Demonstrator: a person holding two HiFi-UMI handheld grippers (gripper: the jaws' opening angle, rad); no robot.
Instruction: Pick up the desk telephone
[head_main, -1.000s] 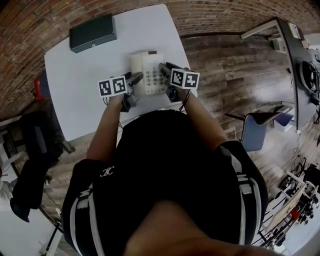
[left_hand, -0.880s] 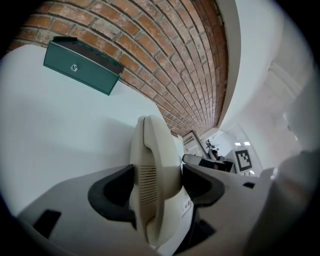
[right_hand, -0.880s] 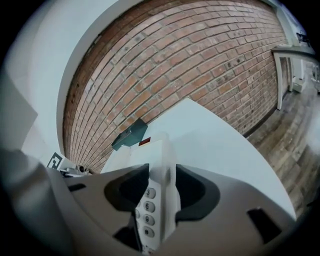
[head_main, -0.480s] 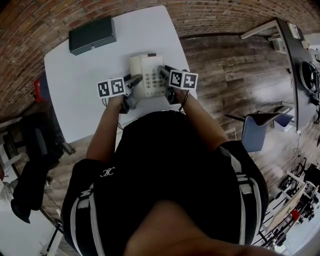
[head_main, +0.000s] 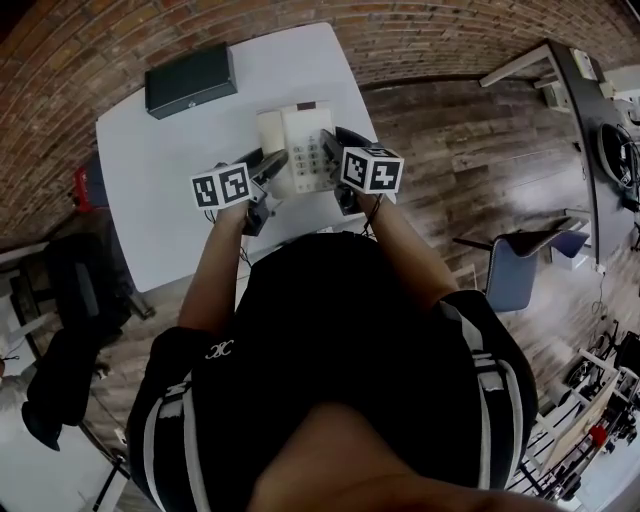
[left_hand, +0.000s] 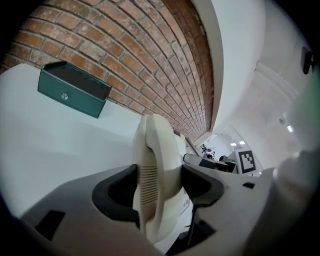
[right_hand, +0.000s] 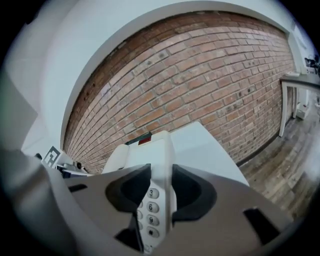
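Desk telephone (head_main: 297, 145), cream-coloured, is pinched from both sides. My left gripper (head_main: 272, 163) has its two dark pads pressed onto the handset (left_hand: 150, 150) along the phone's 9 o'clock edge, with the handset's slotted end wedged between them. My right gripper (head_main: 331, 143) is clamped on the 3 o'clock edge, its pads bearing on the casing just beside the keypad (right_hand: 149, 210); the 3, 6 and 9 keys show right by the inner pad. Neither claw has a gap left round what it holds. The marker cubes (head_main: 222, 186) ride behind each set of jaws, at about 6 o'clock from the phone in the head view, with my forearms running back from them.

From the right gripper view the phone stretches away toward 12 o'clock, ending in a small red strip (right_hand: 145, 140) at its far end. I cannot tell whether its base sits on the surface or is clear of it.

Under and around it is a white table (head_main: 160, 170). A dark green box (head_main: 190, 78) lies on that table at roughly 10 o'clock from the phone, well apart from it, near the far corner. A small red thing (head_main: 84, 185) sits off the table's 9 o'clock edge.

Beyond the table a brick wall (right_hand: 200, 75) fills the 12 o'clock side. Wood-plank floor (head_main: 470, 140) spreads out at 3 o'clock, and a blue chair (head_main: 515, 265) stands at about 4 o'clock.
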